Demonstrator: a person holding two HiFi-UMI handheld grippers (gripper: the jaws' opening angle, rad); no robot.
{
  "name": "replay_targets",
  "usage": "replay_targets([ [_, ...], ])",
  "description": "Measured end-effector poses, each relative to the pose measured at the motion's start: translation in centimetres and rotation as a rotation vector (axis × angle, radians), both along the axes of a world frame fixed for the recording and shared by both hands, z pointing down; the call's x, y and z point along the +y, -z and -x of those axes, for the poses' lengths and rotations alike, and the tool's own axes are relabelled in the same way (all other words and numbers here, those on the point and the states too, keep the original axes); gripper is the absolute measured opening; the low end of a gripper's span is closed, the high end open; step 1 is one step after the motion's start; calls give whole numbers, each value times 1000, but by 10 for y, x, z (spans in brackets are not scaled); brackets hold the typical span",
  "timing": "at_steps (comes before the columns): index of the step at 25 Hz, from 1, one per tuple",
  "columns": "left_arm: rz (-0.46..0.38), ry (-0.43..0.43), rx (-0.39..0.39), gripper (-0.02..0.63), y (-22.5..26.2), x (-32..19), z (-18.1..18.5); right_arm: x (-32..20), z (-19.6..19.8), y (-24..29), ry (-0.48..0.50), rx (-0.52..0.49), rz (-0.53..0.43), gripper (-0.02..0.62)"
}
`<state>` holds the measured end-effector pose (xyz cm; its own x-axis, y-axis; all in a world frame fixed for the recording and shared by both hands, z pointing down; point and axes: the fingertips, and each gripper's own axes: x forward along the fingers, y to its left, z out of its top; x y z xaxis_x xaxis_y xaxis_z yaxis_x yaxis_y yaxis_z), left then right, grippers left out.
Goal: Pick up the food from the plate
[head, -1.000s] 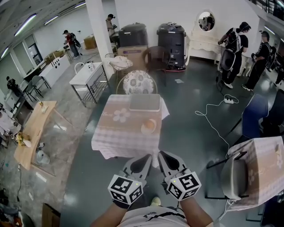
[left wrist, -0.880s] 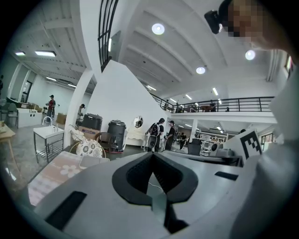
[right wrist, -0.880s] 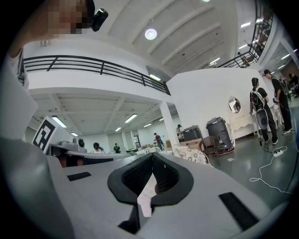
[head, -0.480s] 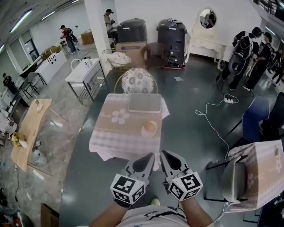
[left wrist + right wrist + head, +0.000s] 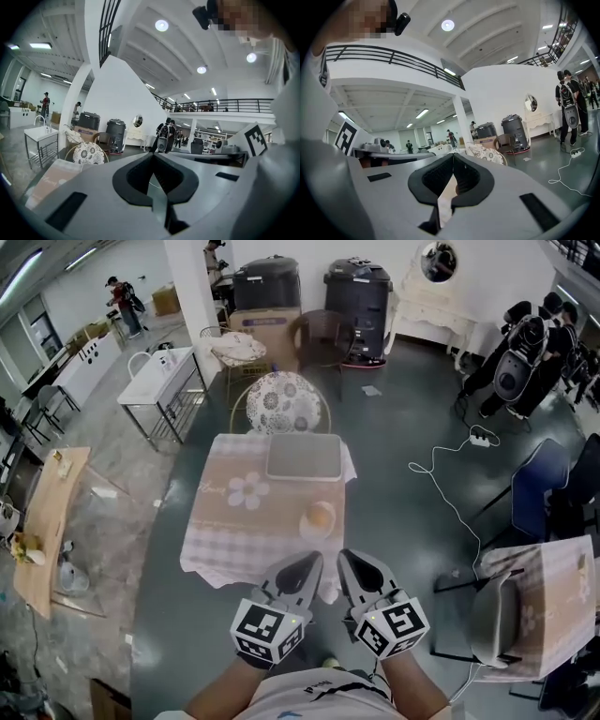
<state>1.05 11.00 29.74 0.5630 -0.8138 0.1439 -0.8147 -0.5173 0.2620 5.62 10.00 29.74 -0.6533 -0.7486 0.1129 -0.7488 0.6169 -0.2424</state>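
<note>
A small white plate (image 5: 316, 520) with a round tan piece of food (image 5: 321, 515) sits near the right front corner of a table with a checkered cloth (image 5: 253, 521). A grey tray (image 5: 304, 457) lies at the table's far side. Both grippers hang side by side over the floor, short of the table's near edge. My left gripper (image 5: 313, 560) is shut with nothing between its jaws, and its tips meet in the left gripper view (image 5: 152, 155). My right gripper (image 5: 343, 556) is shut and empty too, its tips together in the right gripper view (image 5: 453, 155).
A round-backed patterned chair (image 5: 281, 401) stands behind the table. A second clothed table (image 5: 553, 601) and a chair (image 5: 497, 615) are at the right. A white cable (image 5: 441, 479) trails on the floor. A wooden table (image 5: 42, 512) is at the left, and people stand far right.
The table and plate have come closer and lower in the head view. Both grippers stay shut and side by side in front of the body.
</note>
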Motion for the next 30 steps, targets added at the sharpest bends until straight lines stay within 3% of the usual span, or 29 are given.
replay_targets([
  [8, -94, -79, -22, 6, -5, -73, 28, -67, 15, -1, -79, 8, -64, 15],
  [13, -99, -78, -6, 6, -19, -107, 37, -95, 20, -15, -108, 23, -53, 15],
  [22, -41, -47, -9, 6, -61, -154, 37, -141, 24, -58, -80, 50, -13, 17],
  [30, 25, -11, -42, 6, -122, -190, 38, -177, 32, -128, 11, 98, 71, 18],
])
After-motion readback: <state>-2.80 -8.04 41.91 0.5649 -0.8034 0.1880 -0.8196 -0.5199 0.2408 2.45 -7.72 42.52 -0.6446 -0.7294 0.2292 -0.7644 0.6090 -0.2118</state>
